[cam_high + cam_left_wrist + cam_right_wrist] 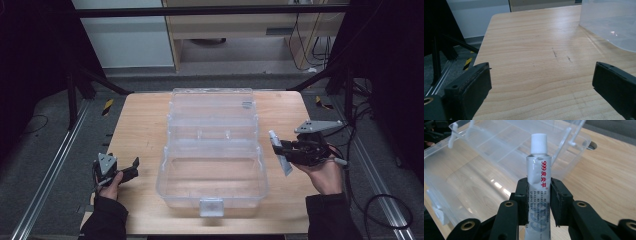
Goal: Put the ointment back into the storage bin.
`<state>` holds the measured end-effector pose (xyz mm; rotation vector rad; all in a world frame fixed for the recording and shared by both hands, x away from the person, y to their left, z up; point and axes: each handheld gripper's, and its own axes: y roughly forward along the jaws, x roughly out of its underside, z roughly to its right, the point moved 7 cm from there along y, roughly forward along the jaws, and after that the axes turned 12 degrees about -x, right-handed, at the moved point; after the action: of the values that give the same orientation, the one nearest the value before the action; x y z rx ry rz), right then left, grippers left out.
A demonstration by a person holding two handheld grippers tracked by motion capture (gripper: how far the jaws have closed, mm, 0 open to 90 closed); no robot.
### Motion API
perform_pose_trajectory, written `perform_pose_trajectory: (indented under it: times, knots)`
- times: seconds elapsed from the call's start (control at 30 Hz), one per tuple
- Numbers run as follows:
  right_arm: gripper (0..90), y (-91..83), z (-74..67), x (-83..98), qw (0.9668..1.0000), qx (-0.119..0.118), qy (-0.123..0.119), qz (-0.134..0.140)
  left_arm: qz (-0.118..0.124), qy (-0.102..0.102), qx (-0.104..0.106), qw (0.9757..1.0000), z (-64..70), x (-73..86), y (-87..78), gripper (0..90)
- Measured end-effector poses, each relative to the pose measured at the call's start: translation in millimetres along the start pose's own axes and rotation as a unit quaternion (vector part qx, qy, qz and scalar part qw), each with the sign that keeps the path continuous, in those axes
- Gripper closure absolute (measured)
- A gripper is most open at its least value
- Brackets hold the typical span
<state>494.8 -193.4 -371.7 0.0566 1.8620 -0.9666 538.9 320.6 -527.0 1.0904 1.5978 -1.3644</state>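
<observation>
- Midway, by the look of it: the right gripper (539, 202) has its fingers pinching a white-capped ointment tube (538, 182) by the middle, lifted clear of the table (140, 130).
- Just beside it stands the clear plastic box (212, 187), lid thrown back, its compartments bare; the tube hangs at its right edge, not yet inside.
- Left gripper (131, 169) rests on the table's near left, fingers spread, holding nothing.
- Placing the tube and closing the lid likely remain.

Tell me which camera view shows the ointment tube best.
The right gripper view: the tube stands close up between the right gripper pads, white cap and red print legible. The high view shows it small and pale beside the clear box. The left gripper view looks at the table.
</observation>
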Motion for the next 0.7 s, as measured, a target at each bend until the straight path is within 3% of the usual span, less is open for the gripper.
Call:
perform_pose_trajectory:
  times: [0.4, 0.57, 0.7]
  knots:
    - [69.9, 11.3, -26.6, -28.3, 0.9968, -0.055, -0.056, -0.014, 0.000, 0.000, 0.001, 1.0000, -0.1, 0.0, 0.0, 1.6]
    - [69.9, 25.5, -38.0, -35.0, 0.9924, -0.082, -0.082, -0.043, 0.000, 0.000, 0.001, 1.0000, -0.1, 0.0, 0.0, 1.6]
    - [69.9, 39.0, -47.5, -36.6, 0.9870, -0.101, -0.103, -0.072, 0.000, -0.001, 0.001, 1.0000, -0.2, 0.0, 0.0, 1.6]
